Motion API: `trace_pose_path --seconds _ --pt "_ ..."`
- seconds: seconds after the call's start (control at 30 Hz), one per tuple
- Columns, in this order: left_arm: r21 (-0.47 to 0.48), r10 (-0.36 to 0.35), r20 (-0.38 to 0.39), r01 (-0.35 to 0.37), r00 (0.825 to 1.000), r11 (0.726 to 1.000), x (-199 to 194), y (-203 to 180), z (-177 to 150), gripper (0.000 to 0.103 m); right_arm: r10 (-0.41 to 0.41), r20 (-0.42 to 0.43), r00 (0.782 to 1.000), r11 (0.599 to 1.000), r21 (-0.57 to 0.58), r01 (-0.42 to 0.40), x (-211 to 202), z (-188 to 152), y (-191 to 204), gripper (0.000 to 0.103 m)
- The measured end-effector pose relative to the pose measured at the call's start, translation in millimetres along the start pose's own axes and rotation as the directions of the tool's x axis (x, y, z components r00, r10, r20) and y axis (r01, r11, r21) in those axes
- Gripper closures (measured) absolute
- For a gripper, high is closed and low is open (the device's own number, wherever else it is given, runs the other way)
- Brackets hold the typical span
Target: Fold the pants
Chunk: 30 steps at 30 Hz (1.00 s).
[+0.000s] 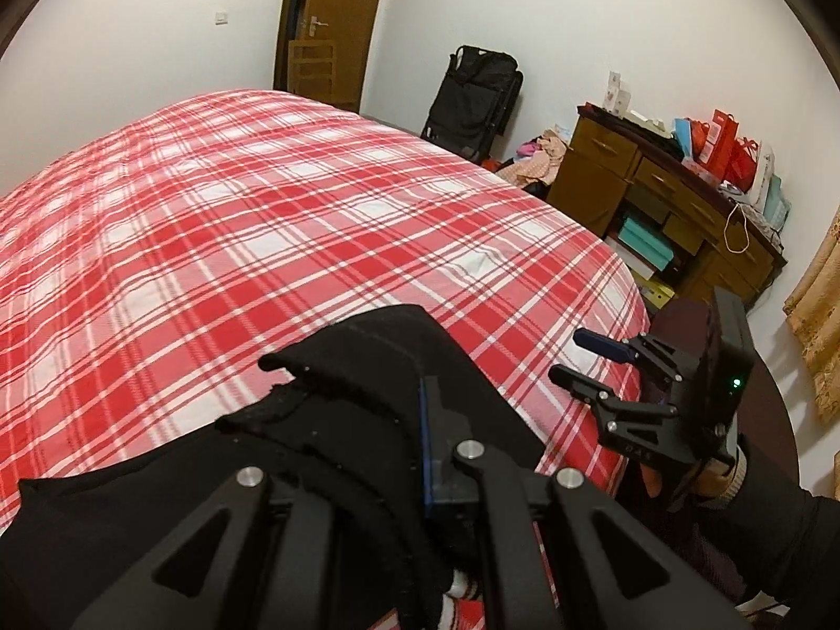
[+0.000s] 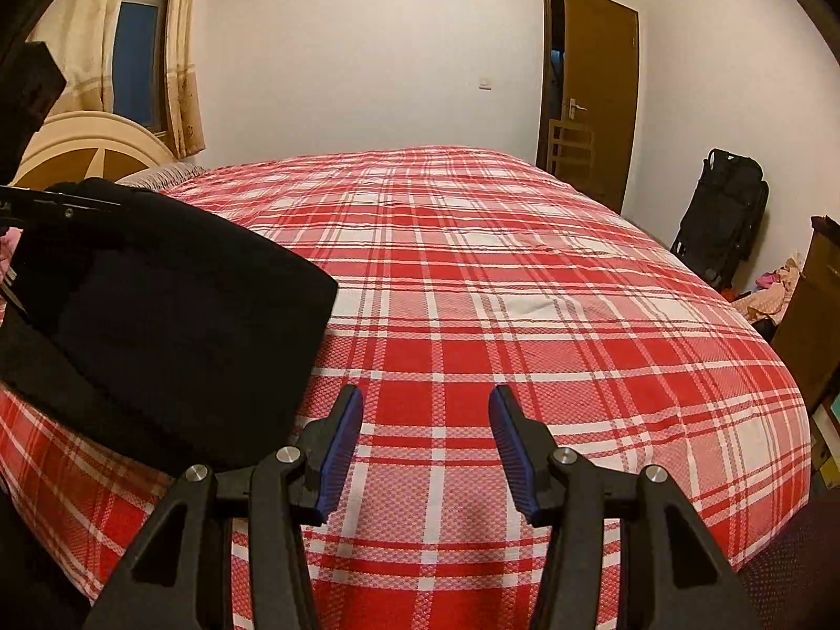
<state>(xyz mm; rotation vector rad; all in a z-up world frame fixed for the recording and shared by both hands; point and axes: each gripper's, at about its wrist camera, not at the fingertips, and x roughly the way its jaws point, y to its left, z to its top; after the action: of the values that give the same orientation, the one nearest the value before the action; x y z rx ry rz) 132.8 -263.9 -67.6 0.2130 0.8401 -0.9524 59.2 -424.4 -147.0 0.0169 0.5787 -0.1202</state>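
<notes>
Pants (image 1: 336, 420), black, hang bunched from your left hand-held gripper (image 1: 436, 441), whose jaws are pressed together on the fabric; the blue pad shows edge-on at the pinch. The cloth drapes over the near edge of the bed (image 1: 273, 220), which is covered in a red-and-white plaid sheet. From the right wrist view, the same pants (image 2: 173, 325) appear as a dark folded mass at the left, lying partly on the plaid and rising toward the left gripper's linkage.

Your right hand-held gripper (image 2: 426, 436) is spread, its two blue-padded fingers (image 2: 344, 446) apart with only plaid sheet visible between them; it touches nothing. In the left wrist view it (image 1: 575, 354) sits off the bed's right corner, carried by your hand (image 1: 719, 472) in a dark sleeve.

Background: a brown door (image 2: 598, 89) stands ajar, a black folded stroller (image 1: 472, 100) leans on the wall, and a wooden dresser (image 1: 656, 194) bears bags and boxes.
</notes>
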Motion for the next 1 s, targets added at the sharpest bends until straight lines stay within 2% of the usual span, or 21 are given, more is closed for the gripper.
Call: trace_pose_path --seconds 0.5,1.0 --pt "-0.032 0.093 0.025 -0.092 0.995 0.995 -45 38 -29 0.097 -0.004 0.001 1.0 0.999 -0.032 0.004 -1 -1 8 0.051" --pt "-0.098 0.155 0.015 -0.153 0.988 0.983 -74 79 -65 0.097 -0.005 0.002 1.0 0.999 -0.053 0.005 -1 -2 13 0.051"
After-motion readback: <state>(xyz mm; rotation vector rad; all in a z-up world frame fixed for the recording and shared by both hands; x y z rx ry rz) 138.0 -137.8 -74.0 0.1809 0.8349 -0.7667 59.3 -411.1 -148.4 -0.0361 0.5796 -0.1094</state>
